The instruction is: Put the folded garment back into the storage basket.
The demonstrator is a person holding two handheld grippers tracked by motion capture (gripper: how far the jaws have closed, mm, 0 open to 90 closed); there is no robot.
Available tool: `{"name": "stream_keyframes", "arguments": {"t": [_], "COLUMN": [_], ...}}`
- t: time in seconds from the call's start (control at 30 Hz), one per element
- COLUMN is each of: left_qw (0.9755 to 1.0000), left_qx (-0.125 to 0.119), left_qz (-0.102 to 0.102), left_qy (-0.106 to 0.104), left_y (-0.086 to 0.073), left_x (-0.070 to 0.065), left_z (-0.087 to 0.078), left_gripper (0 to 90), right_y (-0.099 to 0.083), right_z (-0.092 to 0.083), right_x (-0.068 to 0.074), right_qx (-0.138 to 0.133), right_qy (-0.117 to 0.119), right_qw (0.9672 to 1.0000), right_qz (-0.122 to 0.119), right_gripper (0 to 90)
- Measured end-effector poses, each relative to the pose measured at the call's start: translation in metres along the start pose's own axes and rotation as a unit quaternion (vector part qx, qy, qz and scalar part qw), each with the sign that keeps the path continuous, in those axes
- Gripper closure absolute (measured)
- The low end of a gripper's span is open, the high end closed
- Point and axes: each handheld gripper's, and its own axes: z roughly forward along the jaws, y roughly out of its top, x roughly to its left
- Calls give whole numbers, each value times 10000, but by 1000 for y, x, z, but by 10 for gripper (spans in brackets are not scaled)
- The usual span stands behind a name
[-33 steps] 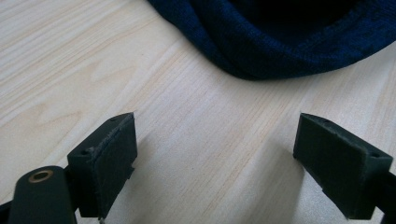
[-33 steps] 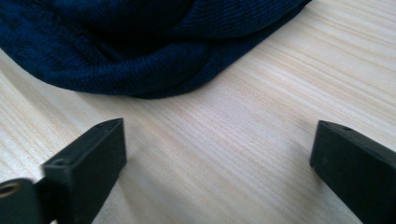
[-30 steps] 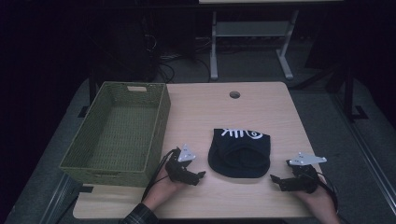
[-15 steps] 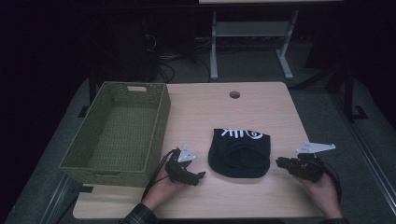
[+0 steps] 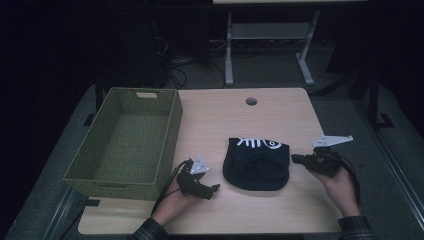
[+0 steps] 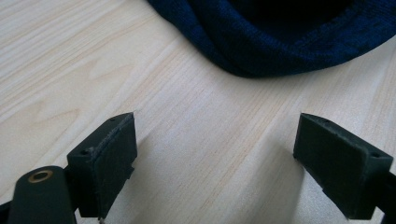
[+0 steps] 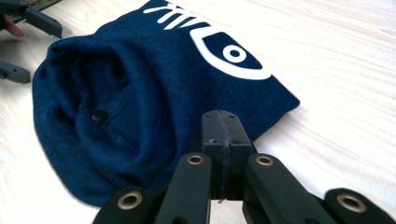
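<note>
A dark blue knit hat [image 5: 256, 162] with a white fish-bone print lies flat on the wooden table [image 5: 225, 115]. My right gripper [image 5: 295, 159] hovers just off the hat's right edge and points at it. In the right gripper view its jaws [image 7: 222, 121] have just been closing and now meet pad to pad, with nothing between them and the hat [image 7: 140, 93] behind. My left gripper [image 5: 212, 192] rests on the table left of the hat. Its jaws [image 6: 217, 130] stand wide open over bare wood, with the hat's rim [image 6: 280, 42] ahead of them.
An empty green woven basket [image 5: 172, 125] stands on the table's left side, close to my left hand. A round cable hole [image 5: 251, 101] sits near the far edge. Beyond the table stand a dark floor and a metal stand.
My right hand has lifted from the table's front and moved farther in, level with the hat's right edge. The left hand and the hat have stayed put.
</note>
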Motion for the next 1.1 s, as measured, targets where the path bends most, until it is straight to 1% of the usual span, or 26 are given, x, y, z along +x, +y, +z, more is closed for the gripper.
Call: {"name": "stream_keyframes", "arguments": {"t": [0.07, 0.1, 0.17, 0.23, 0.37, 0.4, 0.5, 0.53, 0.57, 0.6, 0.67, 0.7, 0.77, 0.83, 0.9, 0.93, 0.97, 1.0, 1.07, 1.1], "left_qw": [10000, 10000, 10000, 10000, 10000, 10000, 10000, 10000, 10000, 10000, 10000, 10000, 10000, 10000, 10000, 10000, 10000, 10000, 10000, 10000], "left_qx": [0, 0, -1, -1, -2, -2, -2, -2, -5, -17, -40, -44, -35, -37, -35, -38, -38, -39, -34, -31], "left_qz": [0, 1, -1, 0, -2, -1, -2, -2, -4, -21, -48, -46, 1, -7, -4, -8, -8, -11, -17, -17], "left_qy": [1, 1, 1, 0, 1, 1, 1, 0, 1, 0, -4, -3, 9, 8, 8, 9, 9, 8, 7, 6], "left_y": [0, 0, 0, 0, 0, 0, 0, 0, 0, 0, 0, 0, 0, 0, 0, 0, 0, 0, 0, 0], "left_x": [0, 0, 0, 0, 0, 0, 0, 0, 0, 0, -1, -1, 0, 0, 0, 0, 0, 0, -1, -1], "left_z": [0, 0, 0, 0, 0, 0, 0, 0, 0, 0, 0, 1, 0, 0, 0, 0, 0, 0, 0, 0], "left_gripper": [125, 125, 125, 125, 125, 125, 125, 125, 125, 125, 125, 125, 125, 126, 125, 125, 125, 126, 125, 125], "right_y": [5, 8, 12, 18, 25, 29, 36, 38, 41, 43, 48, 49, 53, 54, 57, 56, 56, 55, 54, 54], "right_z": [4, 5, 9, 13, 17, 21, 25, 27, 30, 33, 38, 40, 46, 49, 55, 61, 61, 67, 70, 74], "right_x": [-3, -4, -6, -8, -10, -12, -16, -17, -19, -20, -23, -25, -29, -31, -36, -41, -41, -47, -48, -52], "right_qx": [5, -20, -71, 7, -117, -55, -132, -150, -89, -63, -120, -144, -34, -37, -56, -41, -41, 92, 133, 195], "right_qy": [-9, 9, -16, 7, -5, 10, -29, -43, -22, -49, -87, -92, -118, -143, -184, -194, -194, -171, -212, -242], "right_qw": [10000, 10000, 10000, 10000, 9999, 10000, 9999, 9998, 9999, 9999, 9998, 9997, 9998, 9998, 9996, 9994, 9994, 9992, 9990, 9989], "right_qz": [1, 54, 25, 63, 42, 79, 57, 83, 108, 110, 104, 148, 179, 167, 220, 287, 287, 353, 359, 359], "right_gripper": [899, 899, 900, 900, 900, 900, 900, 900, 900, 900, 900, 900, 900, 900, 900, 900, 900, 900, 900, 900]}}
